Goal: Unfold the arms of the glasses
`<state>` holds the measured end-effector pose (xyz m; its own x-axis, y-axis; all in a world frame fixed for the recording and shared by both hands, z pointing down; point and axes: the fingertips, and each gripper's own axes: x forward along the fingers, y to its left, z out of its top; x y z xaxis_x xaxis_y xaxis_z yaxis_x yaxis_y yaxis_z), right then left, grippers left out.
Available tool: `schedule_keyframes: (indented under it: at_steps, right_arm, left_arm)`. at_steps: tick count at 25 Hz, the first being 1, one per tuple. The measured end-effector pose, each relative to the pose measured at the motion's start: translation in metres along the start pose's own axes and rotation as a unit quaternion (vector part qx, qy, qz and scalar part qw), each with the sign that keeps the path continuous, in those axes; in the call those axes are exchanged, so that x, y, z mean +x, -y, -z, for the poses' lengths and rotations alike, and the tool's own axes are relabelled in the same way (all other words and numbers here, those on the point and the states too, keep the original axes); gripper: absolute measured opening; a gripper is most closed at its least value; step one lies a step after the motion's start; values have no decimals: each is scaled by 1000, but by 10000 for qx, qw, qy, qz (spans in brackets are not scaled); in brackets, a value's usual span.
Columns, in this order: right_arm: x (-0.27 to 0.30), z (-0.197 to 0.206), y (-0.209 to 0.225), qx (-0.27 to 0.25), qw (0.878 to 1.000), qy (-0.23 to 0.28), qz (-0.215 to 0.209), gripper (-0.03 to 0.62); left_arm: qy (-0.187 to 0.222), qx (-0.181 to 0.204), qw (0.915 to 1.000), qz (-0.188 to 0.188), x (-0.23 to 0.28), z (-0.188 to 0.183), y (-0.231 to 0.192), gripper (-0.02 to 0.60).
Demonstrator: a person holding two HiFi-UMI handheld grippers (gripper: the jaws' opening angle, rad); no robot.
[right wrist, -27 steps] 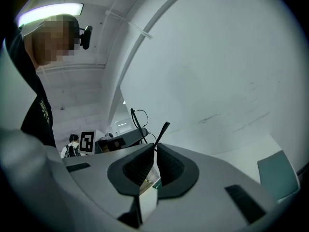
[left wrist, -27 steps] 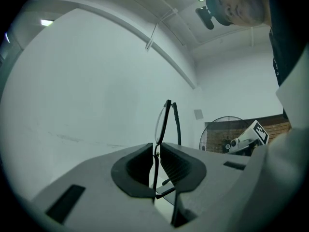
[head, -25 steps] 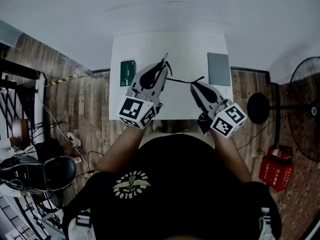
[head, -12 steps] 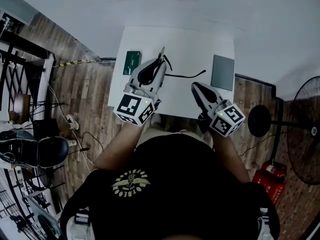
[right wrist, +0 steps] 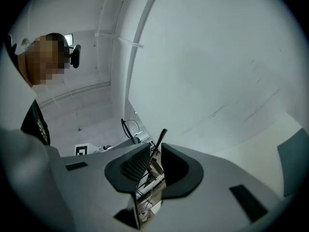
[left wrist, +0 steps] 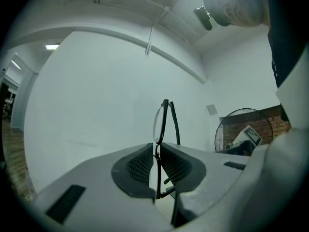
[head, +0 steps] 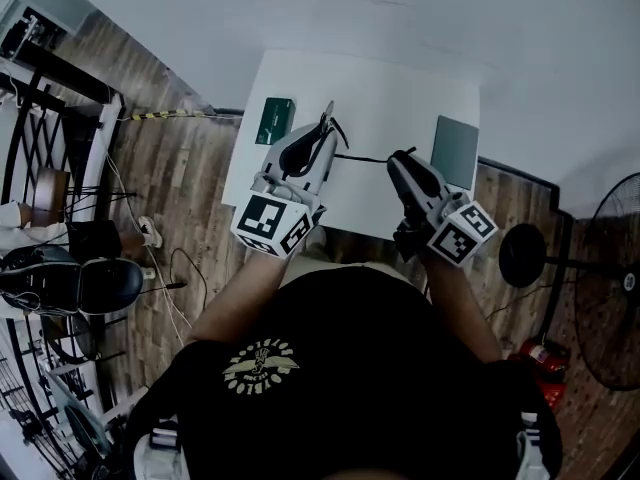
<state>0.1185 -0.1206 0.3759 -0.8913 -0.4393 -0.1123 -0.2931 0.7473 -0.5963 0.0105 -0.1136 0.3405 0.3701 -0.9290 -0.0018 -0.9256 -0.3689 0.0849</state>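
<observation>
Lettering on the black shirt's pale round emblem (head: 262, 366) is showing too small to read. Both forearms are reaching forward, level, above the white table (head: 380, 93). The left gripper (head: 326, 126) is pinching the thin black-framed glasses (head: 362, 157) by their front. The right gripper (head: 398, 160) has just been opening its jaws, with one outstretched temple lying loosely between them. A green box (head: 272, 120) and a grey pad (head: 455, 152) are lying on the table at either side.

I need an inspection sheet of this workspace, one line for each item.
Surface: white table, two items on it.
Job's things: glasses held by the frame; one arm swung out.
Clutter: green box; grey pad.
Grippers: left gripper shut on glasses; right gripper jaws just been opening, arm tip between them.
Cables: loose cables on floor.
Surroundings: wooden floor; fan.
</observation>
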Motion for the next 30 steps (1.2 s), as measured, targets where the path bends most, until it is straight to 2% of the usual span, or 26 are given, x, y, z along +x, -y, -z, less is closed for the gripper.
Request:
schedule_keyframes:
  at_steps: [3, 8, 16, 20, 24, 30]
  right_arm:
    - [4, 2, 3, 87, 9999, -10, 73, 61]
    - [15, 13, 9, 254, 9993, -160, 207, 58]
    - [34, 22, 13, 784, 9969, 76, 93, 60]
    - [41, 32, 16, 1031, 9945, 76, 162, 60]
    - [43, 36, 17, 797, 9959, -8, 437, 63]
    - [43, 26, 20, 39, 9942, 111, 1066, 80]
  left_arm:
    - [1, 30, 10000, 41, -3, -1, 1, 49]
    - [39, -246, 9997, 33, -4, -5, -17, 49]
    - [111, -307, 9993, 188, -5, -15, -42, 49]
    - [16, -93, 9995, 296, -2, -14, -47, 49]
    - [-58, -7, 9994, 333, -3, -6, -61, 49]
    - [-93, 29, 9996, 261, -9, -1, -100, 49]
